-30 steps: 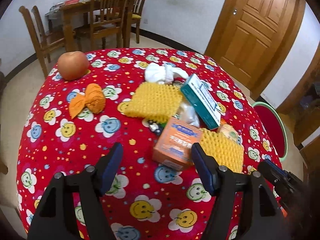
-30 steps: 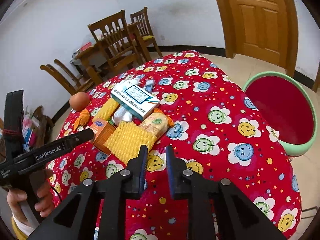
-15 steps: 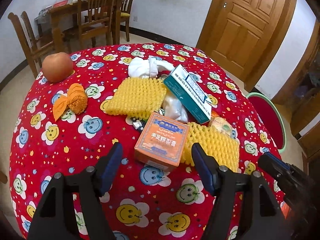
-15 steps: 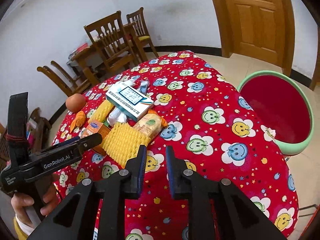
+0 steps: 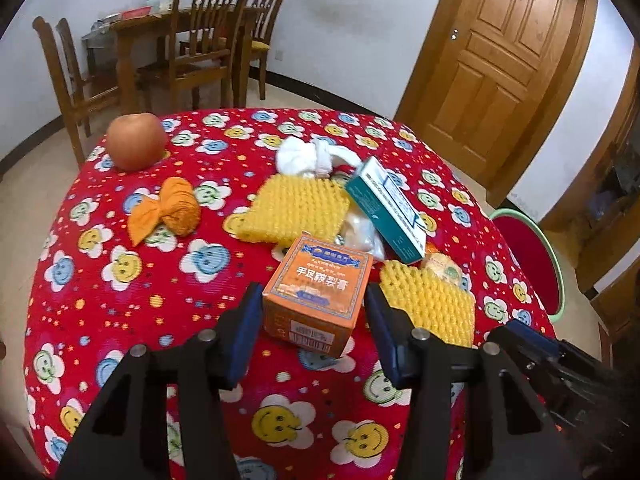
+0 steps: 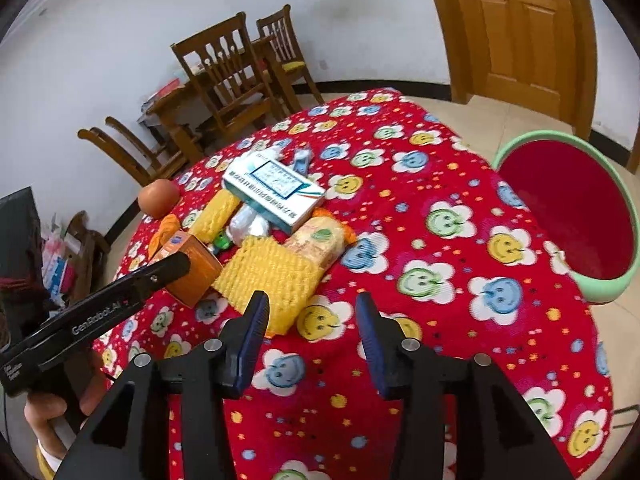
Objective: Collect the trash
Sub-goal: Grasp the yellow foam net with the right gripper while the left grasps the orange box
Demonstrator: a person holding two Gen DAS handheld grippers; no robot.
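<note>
A pile of trash lies on the red smiley tablecloth (image 5: 120,300): an orange box (image 5: 316,292), two yellow foam nets (image 5: 296,208) (image 5: 432,304), a teal-and-white carton (image 5: 384,208), a white cloth (image 5: 308,156) and a clear plastic wrapper (image 5: 362,232). My left gripper (image 5: 314,332) is open, its fingers on either side of the orange box's near end, with small gaps. My right gripper (image 6: 312,334) is open and empty above the cloth, just in front of the nearer yellow net (image 6: 272,276). The orange box (image 6: 192,268) also shows in the right wrist view.
A red bin with a green rim (image 6: 568,216) stands on the floor beside the table's right edge. An apple (image 5: 136,140) and an orange peel (image 5: 168,208) lie on the table's left side. Wooden chairs (image 5: 208,40) and a door (image 5: 500,60) stand behind.
My left gripper has moved forward so its fingers now flank the orange box. My right gripper has opened from nearly shut and moved closer to the yellow net.
</note>
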